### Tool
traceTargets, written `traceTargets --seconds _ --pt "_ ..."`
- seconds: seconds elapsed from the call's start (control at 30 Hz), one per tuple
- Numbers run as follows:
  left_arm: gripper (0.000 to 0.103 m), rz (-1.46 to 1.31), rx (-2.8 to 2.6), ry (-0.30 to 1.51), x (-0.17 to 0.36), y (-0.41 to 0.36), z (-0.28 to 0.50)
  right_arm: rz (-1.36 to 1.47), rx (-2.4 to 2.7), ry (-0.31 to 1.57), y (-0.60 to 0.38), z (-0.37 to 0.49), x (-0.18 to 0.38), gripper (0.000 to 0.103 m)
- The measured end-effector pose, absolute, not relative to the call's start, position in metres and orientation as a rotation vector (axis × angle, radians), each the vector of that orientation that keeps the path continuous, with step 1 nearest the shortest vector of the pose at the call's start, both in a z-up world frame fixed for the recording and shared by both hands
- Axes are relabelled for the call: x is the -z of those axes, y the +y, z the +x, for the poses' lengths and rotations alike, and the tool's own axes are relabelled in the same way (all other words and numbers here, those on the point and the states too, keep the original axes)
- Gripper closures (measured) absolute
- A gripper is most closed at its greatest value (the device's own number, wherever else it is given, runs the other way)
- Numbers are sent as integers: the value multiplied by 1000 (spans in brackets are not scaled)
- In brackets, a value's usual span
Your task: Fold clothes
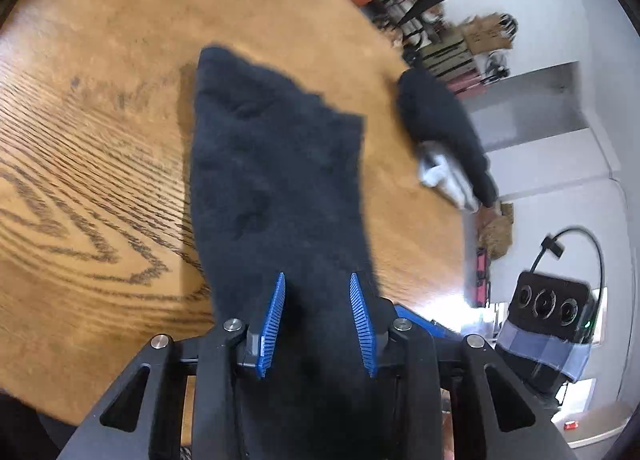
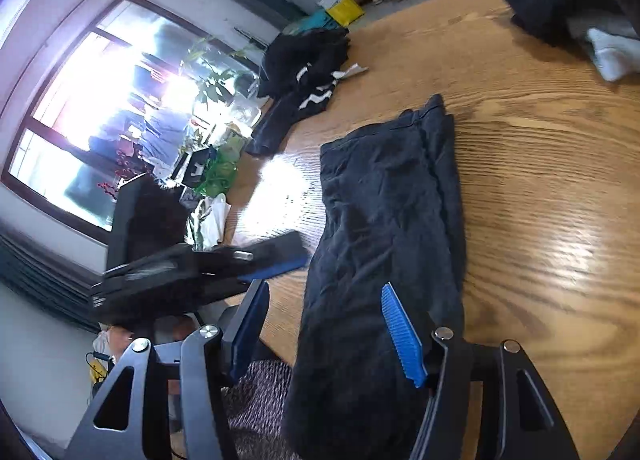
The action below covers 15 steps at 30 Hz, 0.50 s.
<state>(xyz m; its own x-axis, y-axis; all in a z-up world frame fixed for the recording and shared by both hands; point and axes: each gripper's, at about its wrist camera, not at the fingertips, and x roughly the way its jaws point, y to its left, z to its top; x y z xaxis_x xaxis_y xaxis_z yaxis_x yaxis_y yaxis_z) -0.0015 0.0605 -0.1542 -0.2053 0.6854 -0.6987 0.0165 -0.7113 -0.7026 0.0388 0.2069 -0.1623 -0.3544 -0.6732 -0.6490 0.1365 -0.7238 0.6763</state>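
Wood-grain table [image 2: 540,188] fills both views; we see the dark folded garment [image 2: 384,228] lying mid-table, near end draped off the edge. Black clothes pile w/ white stripes [image 2: 304,72] sits far side, white cloth [image 2: 612,52] at the corner. Left gripper [image 1: 318,316] spread, fabric btwn pads, prob. not pinched. Right gripper [image 2: 324,324] spread over the garment.

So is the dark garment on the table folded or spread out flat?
Folded: the dark garment lies as a narrow strip with stacked layered edges along its side, on the wooden table.
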Motion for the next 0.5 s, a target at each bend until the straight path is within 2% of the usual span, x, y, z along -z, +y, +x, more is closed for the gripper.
traceTargets --seconds 0.1,0.17,0.2,0.23,0.27,0.33,0.4,0.5 --pt "70 -1653 -1935 -814 172 56 -8 1444 2058 -699 199 18 185 42" --pt "80 -1691 -1919 -803 179 50 -12 1502 2021 -688 196 5 202 43" --pt "90 -1708 -1915 -795 182 47 -13 1520 2016 -687 197 1 207 55" --pt "95 -1725 -1915 -780 184 44 -14 1531 2015 -691 200 0 210 61" --pt "97 -1738 -1914 -770 185 42 -14 1541 2014 -696 202 -2 212 64" --pt "101 -1748 -1935 -737 179 41 -15 1566 2033 -686 206 -2 213 78" --pt "101 -1724 -2012 -651 164 45 -17 1571 2104 -588 203 0 199 75" --pt "101 -1692 -2031 -578 146 57 -19 1507 2240 -327 184 4 171 74"
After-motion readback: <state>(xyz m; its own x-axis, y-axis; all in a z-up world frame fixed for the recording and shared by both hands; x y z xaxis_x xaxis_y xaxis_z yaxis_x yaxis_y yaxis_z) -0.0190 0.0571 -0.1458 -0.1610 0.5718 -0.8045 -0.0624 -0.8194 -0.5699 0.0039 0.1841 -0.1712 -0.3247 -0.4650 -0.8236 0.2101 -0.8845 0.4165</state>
